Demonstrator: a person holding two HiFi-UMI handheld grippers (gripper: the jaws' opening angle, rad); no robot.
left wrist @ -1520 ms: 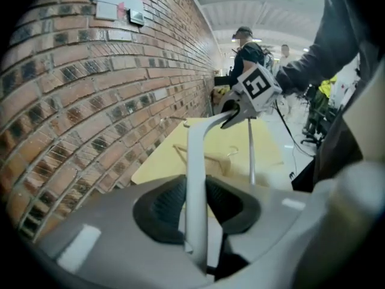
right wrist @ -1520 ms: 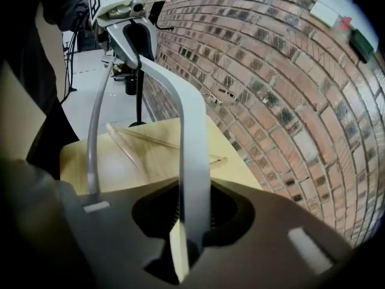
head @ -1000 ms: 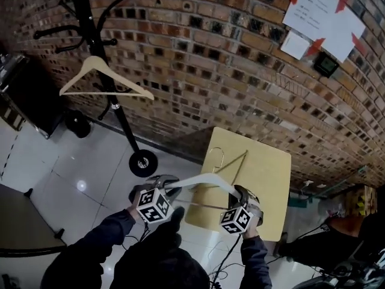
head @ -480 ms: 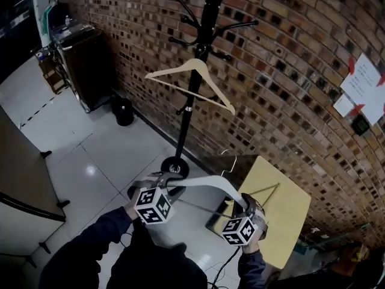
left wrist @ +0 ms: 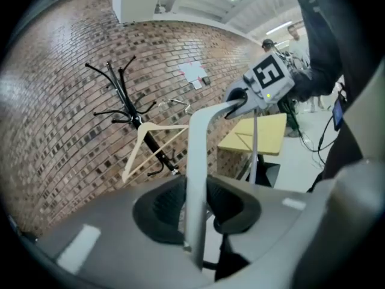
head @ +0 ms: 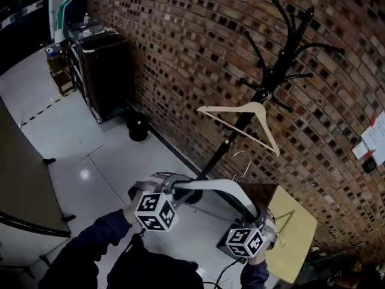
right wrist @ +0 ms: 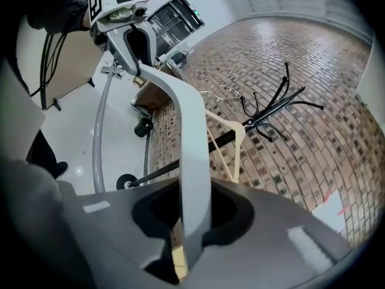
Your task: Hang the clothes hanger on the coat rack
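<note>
A pale grey clothes hanger (head: pixel 210 187) with a wire hook (head: pixel 242 159) is held level in the air between both grippers. My left gripper (head: pixel 167 191) grips its left end, the jaws closing slightly on the arm (left wrist: pixel 195 173) between them. My right gripper (head: pixel 257 217) is shut on the right end (right wrist: pixel 191 161). Just beyond stands the black coat rack (head: pixel 271 86), its round base (head: pixel 191 195) on the floor. A wooden hanger (head: pixel 240 118) hangs on the rack. In the gripper views the rack (left wrist: pixel 129 116) (right wrist: pixel 271 116) lies ahead, apart from the grey hanger.
A brick wall (head: pixel 198 47) runs behind the rack. A yellow table (head: pixel 298 236) with a wire hanger on it stands at lower right. At the left are a dark cabinet (head: pixel 102 71), a small black bin (head: pixel 138 125) and a brown tabletop (head: pixel 24 185).
Both grippers have lifted the grey hanger off the yellow table and carried it toward the coat rack. The head view has swung, so the rack now stands straight ahead.
</note>
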